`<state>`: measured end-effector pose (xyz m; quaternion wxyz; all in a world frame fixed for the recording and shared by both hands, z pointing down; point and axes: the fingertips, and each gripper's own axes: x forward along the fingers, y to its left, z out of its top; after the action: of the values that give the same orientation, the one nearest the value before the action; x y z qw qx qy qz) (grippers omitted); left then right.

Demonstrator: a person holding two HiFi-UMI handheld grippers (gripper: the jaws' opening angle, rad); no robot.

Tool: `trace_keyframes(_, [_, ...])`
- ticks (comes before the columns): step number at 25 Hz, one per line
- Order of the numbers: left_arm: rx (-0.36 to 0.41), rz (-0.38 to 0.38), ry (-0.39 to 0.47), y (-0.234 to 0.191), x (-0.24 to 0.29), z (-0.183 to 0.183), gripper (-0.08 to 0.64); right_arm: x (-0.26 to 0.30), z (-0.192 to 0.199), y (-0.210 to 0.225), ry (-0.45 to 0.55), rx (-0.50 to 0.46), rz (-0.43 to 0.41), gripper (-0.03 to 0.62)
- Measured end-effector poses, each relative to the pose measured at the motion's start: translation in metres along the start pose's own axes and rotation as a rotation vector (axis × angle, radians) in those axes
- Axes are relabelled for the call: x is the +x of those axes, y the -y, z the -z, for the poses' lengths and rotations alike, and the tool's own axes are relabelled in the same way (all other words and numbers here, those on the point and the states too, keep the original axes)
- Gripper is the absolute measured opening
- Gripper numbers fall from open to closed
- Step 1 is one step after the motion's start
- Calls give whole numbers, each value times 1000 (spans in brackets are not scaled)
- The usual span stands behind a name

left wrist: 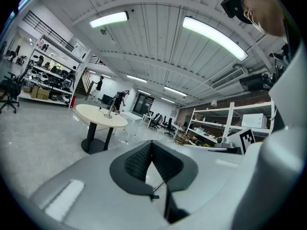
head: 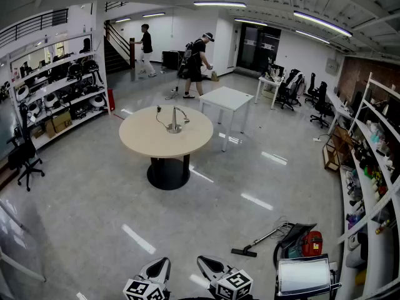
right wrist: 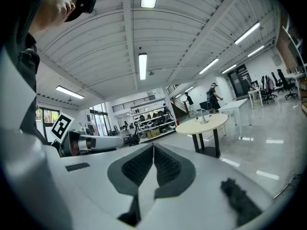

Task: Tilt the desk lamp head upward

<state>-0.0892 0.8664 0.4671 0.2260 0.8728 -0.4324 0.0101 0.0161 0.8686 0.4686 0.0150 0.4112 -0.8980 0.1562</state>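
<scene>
Wide glossy hall floor (head: 94, 192) viewed from above. Round beige table (head: 144, 139) at 11 o'clock, well apart from grippers. Desk lamp (head: 174, 129) stood near table centre, neck arched. Left gripper (head: 157, 270) and right gripper (head: 211, 267) at 6 o'clock, both closed, nothing held. Judged: table to be approached first; jaws to be parted before lamp head is taken; base best steadied.
</scene>
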Motion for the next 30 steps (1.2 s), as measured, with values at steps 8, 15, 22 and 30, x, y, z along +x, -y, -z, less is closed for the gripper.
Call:
trace_keyframes(8, [-7, -59, 9, 20, 5, 11, 6, -15, 2, 10, -23, -6, -70, 6])
trace_keyframes(15, [-18, -133, 16, 25, -4, 19, 6, -19, 10, 12, -47, 23, -131, 6])
trace_keyframes(22, [-17, -142, 13, 21, -8, 16, 6, -14, 9, 6, -55, 13, -144, 6])
trace_keyframes(30, [-11, -79, -22, -8, 16, 1, 6, 19, 1, 21, -42, 23, -71, 6])
